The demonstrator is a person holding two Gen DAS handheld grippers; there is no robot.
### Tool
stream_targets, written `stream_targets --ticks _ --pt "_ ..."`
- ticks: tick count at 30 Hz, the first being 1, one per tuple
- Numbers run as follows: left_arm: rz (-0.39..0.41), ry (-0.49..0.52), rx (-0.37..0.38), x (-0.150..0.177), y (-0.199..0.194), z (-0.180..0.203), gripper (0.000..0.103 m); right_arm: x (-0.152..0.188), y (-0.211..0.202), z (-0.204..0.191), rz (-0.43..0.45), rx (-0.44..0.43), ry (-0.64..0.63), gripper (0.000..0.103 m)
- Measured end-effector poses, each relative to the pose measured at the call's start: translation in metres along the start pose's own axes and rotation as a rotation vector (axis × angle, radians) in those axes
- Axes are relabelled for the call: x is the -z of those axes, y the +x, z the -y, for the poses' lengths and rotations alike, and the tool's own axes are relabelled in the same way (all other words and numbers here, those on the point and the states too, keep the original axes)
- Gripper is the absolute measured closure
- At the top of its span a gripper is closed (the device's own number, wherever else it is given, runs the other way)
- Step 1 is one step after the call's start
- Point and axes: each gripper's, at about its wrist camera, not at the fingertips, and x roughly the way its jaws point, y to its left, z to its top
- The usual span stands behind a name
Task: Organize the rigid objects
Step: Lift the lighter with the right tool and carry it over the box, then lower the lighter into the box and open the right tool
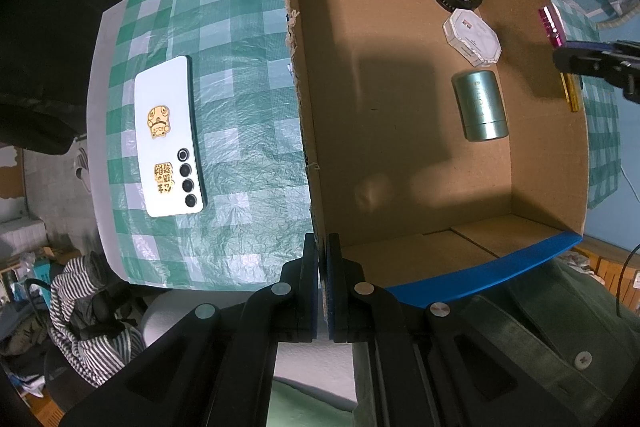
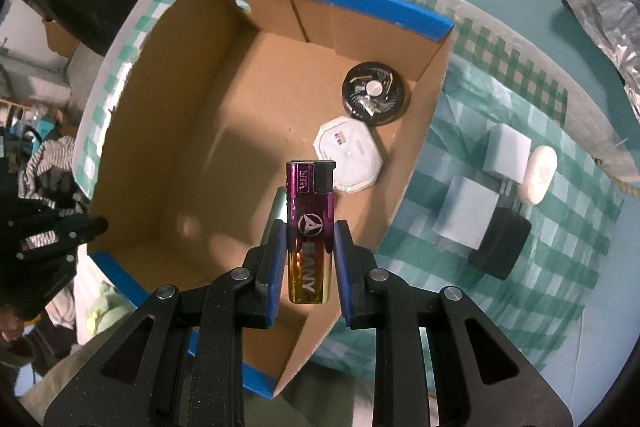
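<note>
Gripping lighter [image 2: 310,233], right gripper [image 2: 310,247]

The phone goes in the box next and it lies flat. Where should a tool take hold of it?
Grip the white phone across its two long edges near mid-length, coming straight down from above. It lies flat, camera side up, on the checked tablecloth; only the narrow width suits the jaws.

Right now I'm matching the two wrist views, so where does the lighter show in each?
Left wrist view: the lighter is at the right edge, above the box's right wall, held by the right gripper.
Right wrist view: the lighter is at centre, upright between the gripper's pads.
Shared landmark: the white octagonal case on the box floor.
</note>
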Motion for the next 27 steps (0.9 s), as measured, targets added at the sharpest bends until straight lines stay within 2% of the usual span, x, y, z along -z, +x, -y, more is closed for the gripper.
stream_targets --ticks 21,27 --pt "-0.003 0.004 -0.003 0.0 0.0 0.002 0.1 0.005 0.021 0.001 -0.05 0.048 -0.021 0.082" --pt "-0.002 0.004 -0.004 0.0 0.0 0.002 0.1 0.003 0.019 0.0 -0.043 0.056 -0.02 0.069"
